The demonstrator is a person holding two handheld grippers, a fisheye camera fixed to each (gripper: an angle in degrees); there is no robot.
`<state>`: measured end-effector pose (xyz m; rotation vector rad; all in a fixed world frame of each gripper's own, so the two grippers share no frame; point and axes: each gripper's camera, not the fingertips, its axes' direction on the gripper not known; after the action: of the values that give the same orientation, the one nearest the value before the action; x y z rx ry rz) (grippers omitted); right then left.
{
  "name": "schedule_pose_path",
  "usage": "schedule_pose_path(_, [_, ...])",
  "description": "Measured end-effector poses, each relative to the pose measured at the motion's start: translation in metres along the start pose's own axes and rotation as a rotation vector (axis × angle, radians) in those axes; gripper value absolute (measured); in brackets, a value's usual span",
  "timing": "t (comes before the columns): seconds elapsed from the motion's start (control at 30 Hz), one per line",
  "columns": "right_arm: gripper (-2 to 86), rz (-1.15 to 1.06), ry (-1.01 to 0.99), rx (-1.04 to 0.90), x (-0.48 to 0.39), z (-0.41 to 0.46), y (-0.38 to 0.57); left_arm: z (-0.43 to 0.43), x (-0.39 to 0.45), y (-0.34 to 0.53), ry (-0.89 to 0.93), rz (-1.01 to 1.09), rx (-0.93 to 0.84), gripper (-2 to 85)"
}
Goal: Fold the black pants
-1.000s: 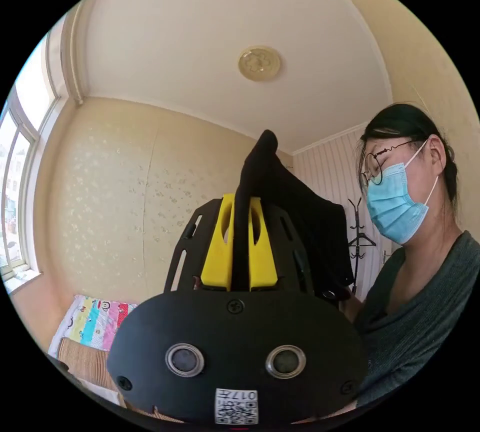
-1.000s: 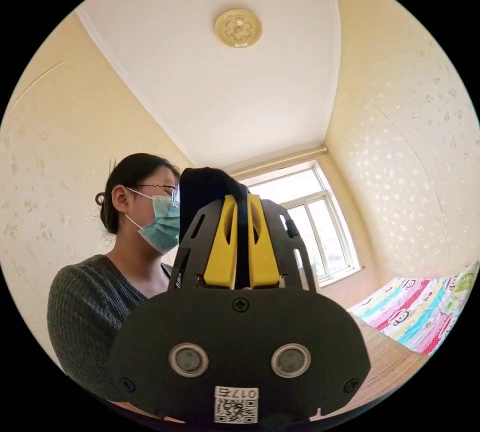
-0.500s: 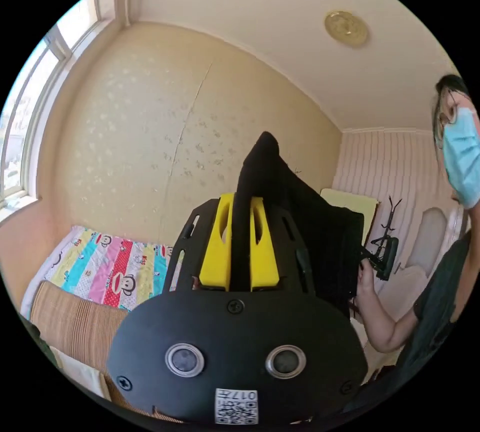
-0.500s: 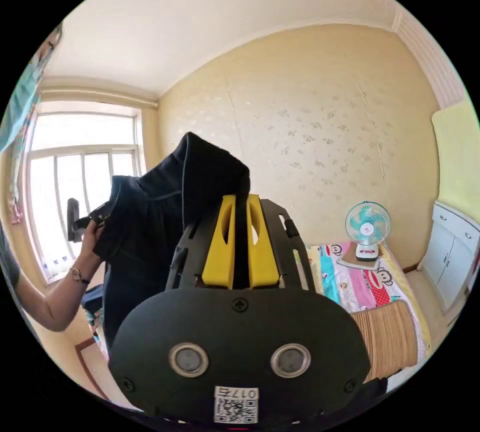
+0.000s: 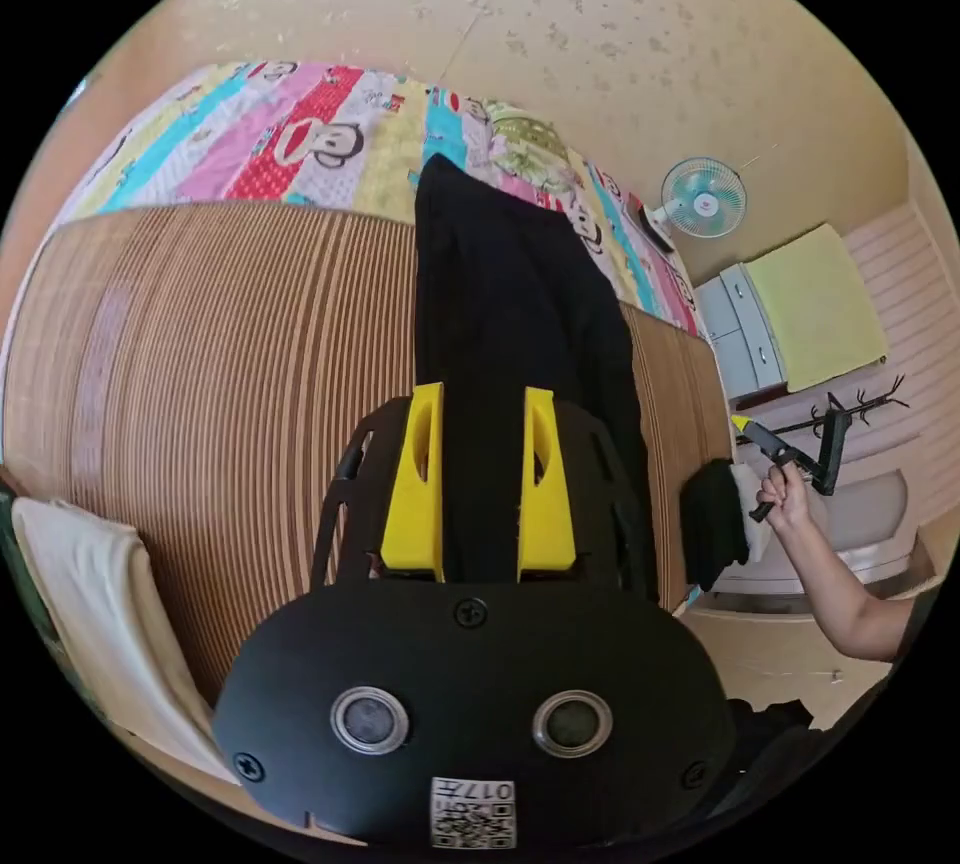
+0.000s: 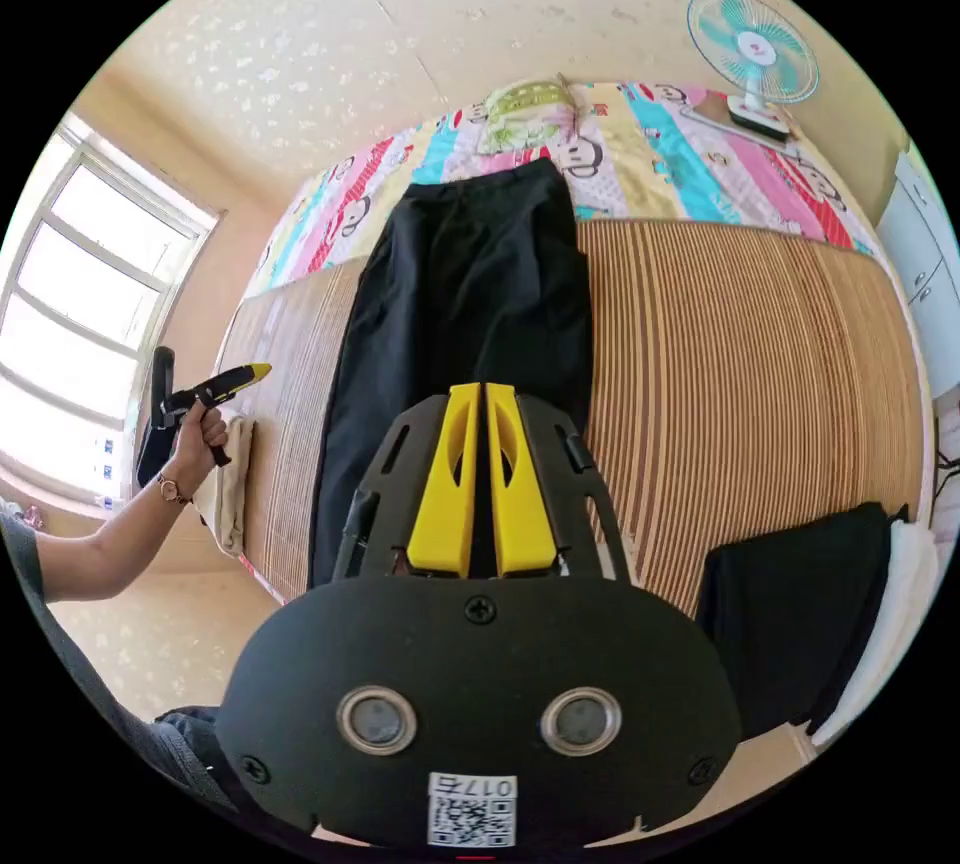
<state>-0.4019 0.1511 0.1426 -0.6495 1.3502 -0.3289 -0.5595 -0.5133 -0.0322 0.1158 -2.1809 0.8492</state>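
The black pants (image 5: 500,304) lie stretched out lengthwise on the brown striped mat (image 5: 230,354), their far end reaching the colourful sheet (image 5: 300,124). In the left gripper view my left gripper (image 5: 483,394) is open, and the pants show through the wide gap between its yellow jaws. In the right gripper view the pants (image 6: 470,294) lie flat ahead of my right gripper (image 6: 483,389), whose jaws are shut together. A hand holds the left gripper (image 6: 240,374) off the mat's left edge, apart from the pants. The right gripper (image 5: 750,426) is held off to the pants' right.
A folded black garment (image 6: 790,614) on something white sits at the mat's near right corner. A cream cloth (image 6: 232,484) lies at the left edge. A small fan (image 6: 752,44) stands at the bed's far end. A window (image 6: 70,304), cabinet (image 5: 740,329) and coat stand (image 5: 850,414) line the walls.
Both grippers held the pants up in the air, shut on them. Now the pants lie flat on the mat, released, the left jaws have opened, and both cameras have tilted down.
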Motion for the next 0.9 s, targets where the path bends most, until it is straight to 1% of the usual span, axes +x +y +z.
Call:
schedule_pose_path(0.03, [4.2, 0.041, -0.018, -0.079, 0.009, 0.016, 0.033, 0.017, -0.021, 0.044, 0.03, -0.056, -0.048, 13.2])
schedule_pose_path(0.07, [5.5, 0.07, -0.006, -0.136, 0.016, 0.024, 0.06, 0.023, -0.029, 0.065, 0.036, -0.086, -0.062, 13.5])
schedule_pose_path(0.13, [7.5, 0.095, 0.056, -0.187, 0.024, 0.027, 0.088, 0.031, -0.044, 0.135, 0.043, -0.193, -0.095, 14.8])
schedule_pose_path(0.2, [9.0, 0.098, 0.154, -0.234, 0.033, 0.028, 0.103, 0.029, -0.044, 0.172, 0.019, -0.239, -0.107, 15.5])
schedule_pose_path(0.23, [9.7, 0.092, 0.237, -0.277, 0.039, 0.028, 0.106, 0.028, -0.041, 0.189, 0.004, -0.265, -0.113, 15.9])
schedule_pose_path(0.27, [9.3, 0.096, 0.327, -0.307, 0.046, 0.025, 0.107, 0.029, -0.039, 0.195, 0.003, -0.277, -0.117, 15.9])
schedule_pose_path(0.33, [8.9, 0.115, 0.412, -0.314, 0.053, 0.015, 0.108, 0.032, -0.028, 0.21, 0.003, -0.286, -0.1, 15.5])
schedule_pose_path(0.4, [8.3, 0.15, 0.332, -0.322, 0.062, 0.004, 0.109, 0.028, -0.023, 0.214, -0.042, -0.277, -0.048, 13.7])
schedule_pose_path(0.47, [7.8, 0.162, 0.254, -0.318, 0.072, -0.019, 0.107, 0.026, -0.022, 0.208, -0.115, -0.269, -0.057, 5.9])
schedule_pose_path(0.5, [7.8, 0.161, 0.239, -0.326, 0.074, -0.024, 0.106, 0.03, -0.023, 0.2, -0.16, -0.245, -0.13, 1.8])
schedule_pose_path(0.53, [7.8, 0.158, 0.213, -0.34, 0.079, -0.036, 0.104, 0.03, -0.023, 0.192, -0.12, -0.196, -0.181, 0.6])
schedule_pose_path(0.57, [7.9, 0.15, 0.185, -0.365, 0.084, -0.046, 0.103, 0.027, -0.023, 0.188, -0.081, -0.17, -0.194, 0.4])
schedule_pose_path(0.6, [8.0, 0.142, 0.169, -0.378, 0.087, -0.051, 0.102, 0.014, -0.025, 0.182, 0.054, -0.097, -0.187, -0.1])
schedule_pose_path(0.63, [8.2, 0.126, 0.135, -0.398, 0.093, -0.062, 0.101, -0.011, -0.037, 0.18, 0.274, -0.061, -0.098, -0.4])
schedule_pose_path(0.67, [8.8, 0.123, 0.096, -0.411, 0.102, -0.074, 0.101, -0.023, -0.048, 0.182, 0.388, -0.082, -0.043, -0.5])
schedule_pose_path(0.7, [9.2, 0.127, 0.065, -0.412, 0.107, -0.08, 0.101, -0.044, -0.077, 0.188, 0.57, -0.163, 0.057, -0.6])
schedule_pose_path(0.73, [9.9, 0.142, -0.008, -0.404, 0.117, -0.091, 0.103, -0.061, -0.105, 0.201, 0.625, -0.248, 0.144, -0.7])
schedule_pose_path(0.77, [10.5, 0.142, -0.093, -0.386, 0.126, -0.101, 0.103, -0.067, -0.116, 0.208, 0.581, -0.295, 0.16, -0.8])
schedule_pose_path(0.8, [9.9, 0.135, -0.123, -0.38, 0.129, -0.106, 0.104, -0.076, -0.134, 0.221, 0.437, -0.369, 0.149, -0.8])
schedule_pose_path(0.83, [8.9, 0.107, -0.137, -0.384, 0.133, -0.114, 0.103, -0.081, -0.148, 0.23, 0.345, -0.424, 0.131, -0.8])
schedule_pose_path(0.9, [5.5, 0.014, -0.089, -0.462, 0.129, -0.118, 0.102, -0.079, -0.164, 0.237, 0.294, -0.493, 0.106, -0.7])
